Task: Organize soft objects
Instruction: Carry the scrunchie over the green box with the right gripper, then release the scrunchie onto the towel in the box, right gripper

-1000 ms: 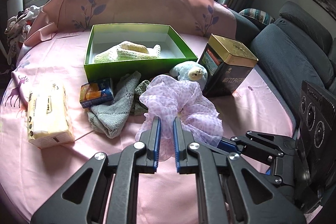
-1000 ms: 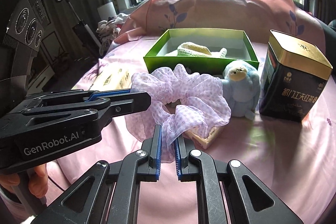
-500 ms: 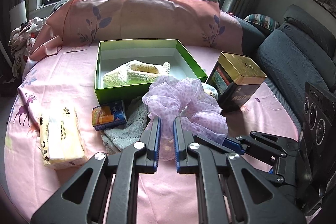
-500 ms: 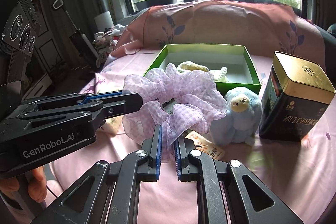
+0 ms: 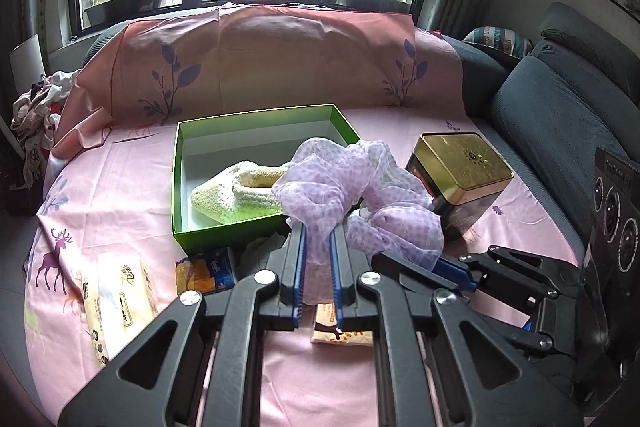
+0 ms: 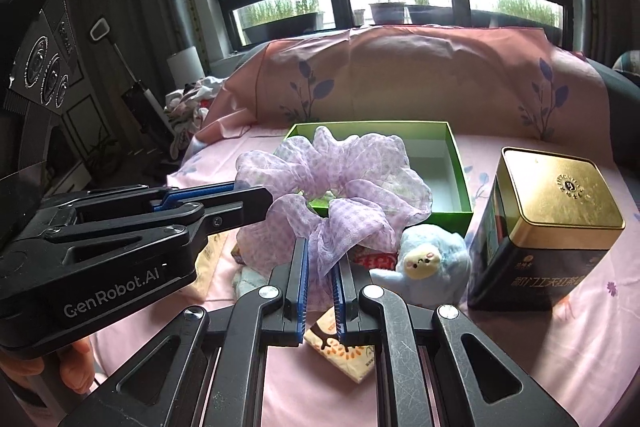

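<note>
A large lilac gauze scrunchie [image 5: 360, 187] [image 6: 340, 179] hangs in the air, stretched between both grippers. My left gripper [image 5: 318, 231] is shut on its lower frill. In the right wrist view the left gripper [image 6: 260, 203] reaches in from the left. My right gripper [image 6: 322, 247] is shut on another fold, and in the left wrist view the right gripper [image 5: 400, 265] comes from the lower right. Behind the scrunchie stands an open green box [image 5: 176, 187] [image 6: 460, 179] with a cream knitted piece [image 5: 240, 191] inside. A blue plush toy [image 6: 428, 263] sits on the pink sheet below.
A gold-lidded dark tin [image 5: 464, 163] [image 6: 552, 227] stands to the right of the box. A tissue pack [image 5: 116, 303], a blue-orange packet [image 5: 206, 271], a grey knitted cloth [image 5: 256, 251] and a snack packet [image 6: 344, 355] lie near the front. A hand [image 6: 76, 367] holds the left gripper.
Both grippers have risen and moved toward the green box with the scrunchie held between them. It has left the sheet and now hangs before the box's near edge.
</note>
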The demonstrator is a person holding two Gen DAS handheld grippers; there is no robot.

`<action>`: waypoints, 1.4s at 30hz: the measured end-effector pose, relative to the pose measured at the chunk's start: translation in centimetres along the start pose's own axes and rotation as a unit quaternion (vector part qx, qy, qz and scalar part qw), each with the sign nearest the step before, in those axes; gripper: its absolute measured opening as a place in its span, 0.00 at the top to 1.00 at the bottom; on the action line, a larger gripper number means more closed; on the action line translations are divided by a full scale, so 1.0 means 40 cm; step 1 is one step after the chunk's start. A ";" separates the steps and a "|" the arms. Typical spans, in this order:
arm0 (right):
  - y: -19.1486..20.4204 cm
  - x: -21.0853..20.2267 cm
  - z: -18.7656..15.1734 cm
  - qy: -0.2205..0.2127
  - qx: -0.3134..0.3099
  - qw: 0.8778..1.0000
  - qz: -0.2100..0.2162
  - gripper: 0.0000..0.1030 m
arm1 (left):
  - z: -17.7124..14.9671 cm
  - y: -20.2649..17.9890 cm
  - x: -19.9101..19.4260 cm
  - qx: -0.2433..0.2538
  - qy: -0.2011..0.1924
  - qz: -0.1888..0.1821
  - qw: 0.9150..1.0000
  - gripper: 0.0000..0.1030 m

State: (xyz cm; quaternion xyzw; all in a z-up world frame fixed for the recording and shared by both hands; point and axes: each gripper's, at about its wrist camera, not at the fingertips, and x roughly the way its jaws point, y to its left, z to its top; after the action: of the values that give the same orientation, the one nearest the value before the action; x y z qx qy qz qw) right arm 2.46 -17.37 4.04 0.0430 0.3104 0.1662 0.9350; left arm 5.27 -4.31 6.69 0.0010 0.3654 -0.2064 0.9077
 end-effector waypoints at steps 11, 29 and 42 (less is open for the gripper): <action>-0.043 0.071 0.089 -0.008 0.012 1.000 -0.005 0.88 | 0.081 0.027 0.073 -0.005 -0.001 0.020 1.000 0.90; -0.077 0.342 0.181 0.072 0.001 0.997 -0.031 0.88 | 0.177 0.178 0.293 -0.056 0.073 0.055 0.994 0.90; -0.081 0.455 0.165 0.119 0.001 0.992 -0.051 0.88 | 0.158 0.217 0.380 -0.064 0.097 0.089 0.989 0.89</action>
State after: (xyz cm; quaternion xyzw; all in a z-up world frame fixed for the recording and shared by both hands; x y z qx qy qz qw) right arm 20.99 -14.11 -1.56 0.0078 0.4216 0.1218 0.8985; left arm 22.57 -3.01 -0.08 -0.0041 0.4630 -0.0995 0.8807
